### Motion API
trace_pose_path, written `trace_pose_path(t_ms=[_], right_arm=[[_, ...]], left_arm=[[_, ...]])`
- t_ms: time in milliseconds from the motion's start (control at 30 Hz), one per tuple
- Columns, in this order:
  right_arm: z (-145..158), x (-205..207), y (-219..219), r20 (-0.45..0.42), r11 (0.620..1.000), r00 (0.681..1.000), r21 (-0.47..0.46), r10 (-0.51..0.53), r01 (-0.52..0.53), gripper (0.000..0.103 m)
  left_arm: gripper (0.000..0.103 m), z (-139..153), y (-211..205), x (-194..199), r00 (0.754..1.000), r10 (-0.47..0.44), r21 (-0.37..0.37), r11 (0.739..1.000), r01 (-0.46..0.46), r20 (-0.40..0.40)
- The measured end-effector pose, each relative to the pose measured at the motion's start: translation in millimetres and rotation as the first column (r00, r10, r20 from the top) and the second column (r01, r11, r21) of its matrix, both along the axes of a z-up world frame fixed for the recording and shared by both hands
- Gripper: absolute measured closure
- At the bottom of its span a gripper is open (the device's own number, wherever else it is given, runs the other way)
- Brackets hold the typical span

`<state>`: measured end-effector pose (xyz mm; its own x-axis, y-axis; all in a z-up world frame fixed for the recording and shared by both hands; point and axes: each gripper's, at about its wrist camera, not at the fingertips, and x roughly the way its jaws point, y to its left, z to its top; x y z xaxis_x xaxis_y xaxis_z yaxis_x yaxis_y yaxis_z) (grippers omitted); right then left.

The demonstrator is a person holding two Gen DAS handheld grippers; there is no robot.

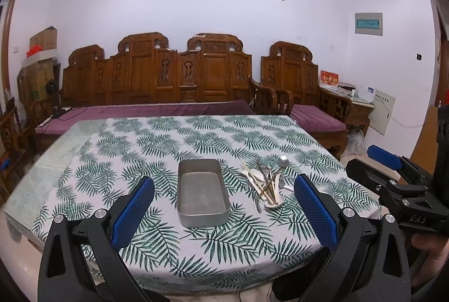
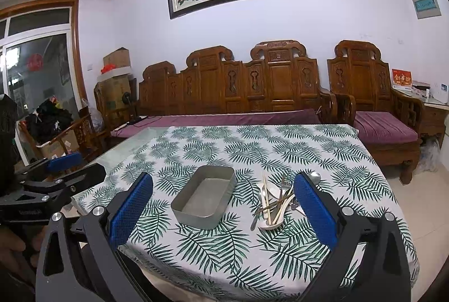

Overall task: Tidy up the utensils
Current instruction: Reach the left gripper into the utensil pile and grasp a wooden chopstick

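From the left wrist view, the left gripper hangs above the near edge of the table, its blue pads spread wide with nothing between them; the metal tin sits straight ahead on the leaf-print cloth, and it looks bare inside; just beside it, to the right, the utensils lie in one tangled heap, a metal ladle-like spoon propped up at the back, chopsticks crossed over white spoons and a fork or two; the right gripper shows at the right edge, held by a hand low down, and from here I cannot tell how far its fingers are parted.

From the right wrist view, the right gripper is released too, fingers wide and empty, hovering short of the tin; the pile lies close to its right pad, apart from the tin and not in it; the left gripper is at the left edge.

So, to my eye, nothing is sorted yet; every piece is left to lift out of the heap and lay in the tin, and the crossed chopsticks will likely need taking first.
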<state>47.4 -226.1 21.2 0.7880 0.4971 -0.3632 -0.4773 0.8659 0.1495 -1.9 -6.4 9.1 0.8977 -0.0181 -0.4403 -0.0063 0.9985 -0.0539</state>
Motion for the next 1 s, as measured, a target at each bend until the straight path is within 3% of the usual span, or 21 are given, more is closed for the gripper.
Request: trace_pose_path(t_ms=[267, 833, 1000], right_arm=[[-22.6, 22.0, -4.0, -0.037, 1.0, 0.999, -0.021, -0.009, 0.009, 0.004], [-79.3, 106.1, -15.1, -0.155, 0.994, 0.986, -0.099, -0.065, 0.05, 0.037], [-93.0, 136.0, -20.6, -0.187, 0.992, 0.979, -0.109, -0.081, 0.062, 0.044]], left_arm=[[0.007, -22.7, 3.6, 23.9, 0.997, -0.008, 0.0, 1.0, 0.008, -0.074], [0.007, -67.6, 6.7, 85.9, 0.979, -0.064, 0.01, 0.998, 0.067, -0.193], [0.015, -76.8, 6.1, 107.4, 0.971, -0.083, 0.008, 0.996, 0.087, -0.224]])
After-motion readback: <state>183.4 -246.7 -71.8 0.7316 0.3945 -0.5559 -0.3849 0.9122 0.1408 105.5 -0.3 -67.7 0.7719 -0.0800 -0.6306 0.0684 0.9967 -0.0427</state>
